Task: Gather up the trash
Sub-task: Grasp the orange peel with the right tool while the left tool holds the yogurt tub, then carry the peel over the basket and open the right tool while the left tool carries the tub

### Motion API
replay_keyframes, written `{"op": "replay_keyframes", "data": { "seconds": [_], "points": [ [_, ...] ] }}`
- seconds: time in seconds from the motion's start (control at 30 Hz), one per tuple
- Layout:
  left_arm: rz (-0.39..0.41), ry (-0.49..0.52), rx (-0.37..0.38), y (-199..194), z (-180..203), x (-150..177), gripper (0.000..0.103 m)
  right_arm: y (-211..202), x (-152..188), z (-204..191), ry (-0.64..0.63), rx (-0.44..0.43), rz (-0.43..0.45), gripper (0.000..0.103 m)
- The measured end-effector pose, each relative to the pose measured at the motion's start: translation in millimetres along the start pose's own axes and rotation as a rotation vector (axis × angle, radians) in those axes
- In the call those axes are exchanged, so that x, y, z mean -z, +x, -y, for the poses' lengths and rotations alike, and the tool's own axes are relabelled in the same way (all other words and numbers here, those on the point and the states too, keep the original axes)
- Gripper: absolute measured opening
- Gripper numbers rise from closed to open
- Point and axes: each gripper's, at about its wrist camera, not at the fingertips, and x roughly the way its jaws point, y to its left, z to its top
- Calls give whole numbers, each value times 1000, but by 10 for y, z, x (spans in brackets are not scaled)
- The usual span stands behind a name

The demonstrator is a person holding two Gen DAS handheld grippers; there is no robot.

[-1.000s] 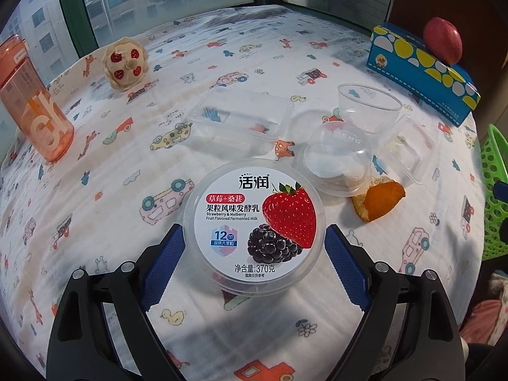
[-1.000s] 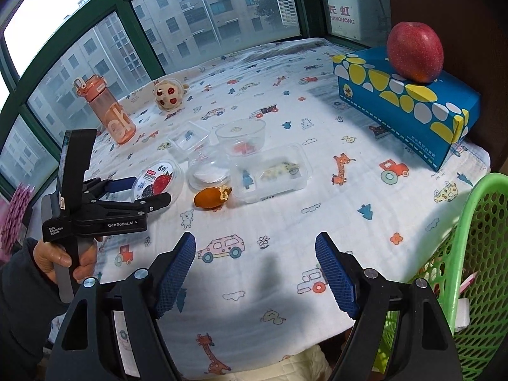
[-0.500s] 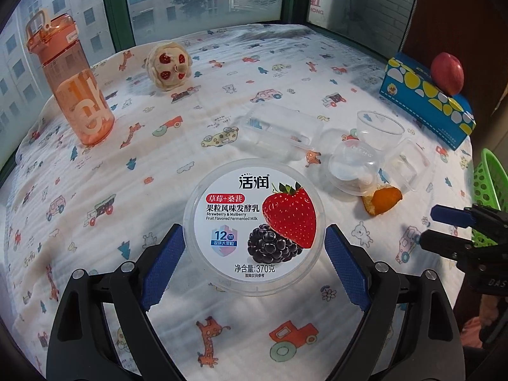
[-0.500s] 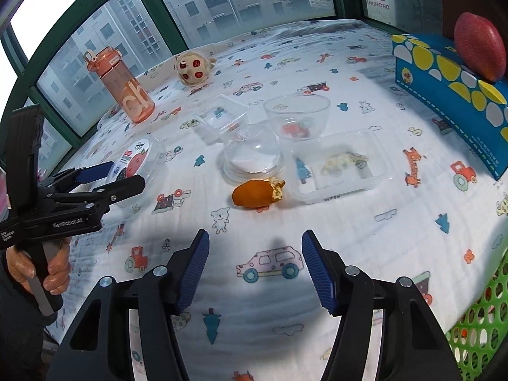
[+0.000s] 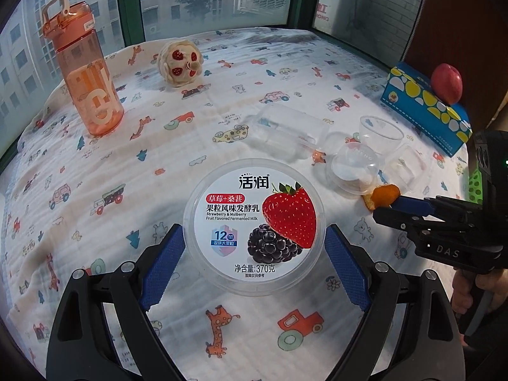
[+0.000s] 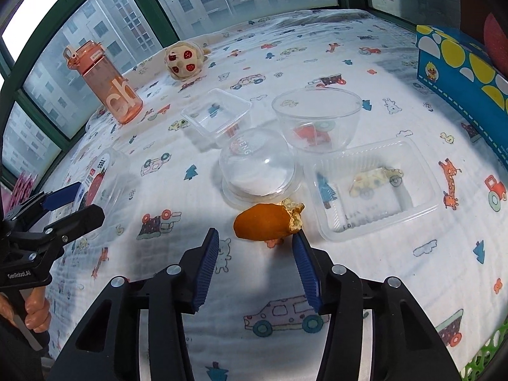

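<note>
My left gripper (image 5: 254, 254) grips the strawberry-mulberry yogurt tub (image 5: 254, 225) just above the cloth-covered surface (image 5: 158, 165), while my right gripper (image 6: 255, 247) is spread apart, its tips flanking the orange peel (image 6: 266, 222) near the clear dome lid (image 6: 257, 165). Closing early could pinch loose cloth or flick the curled peel against the clear tray (image 6: 374, 190).

place: home, bay-window nook | evidence: cartoon-print cloth (image 5: 222, 101), apartment blocks outside windows (image 6: 95, 31), tissue box (image 5: 425, 108)
</note>
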Motion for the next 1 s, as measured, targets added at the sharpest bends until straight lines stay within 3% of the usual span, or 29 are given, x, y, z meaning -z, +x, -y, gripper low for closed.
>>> {"op": "replay_keyframes", "data": {
  "seconds": [0.37,0.57,1.0],
  "points": [
    [-8,-25,9,8,-50,30,87,55,-60,35,18,10,15,43],
    [-13,-30,8,15,-49,33,87,39,-52,36,13,23,24,36],
    [5,-13,25,-123,115,57,87,-370,143,14,-44,20,45,33]
  ]
}}
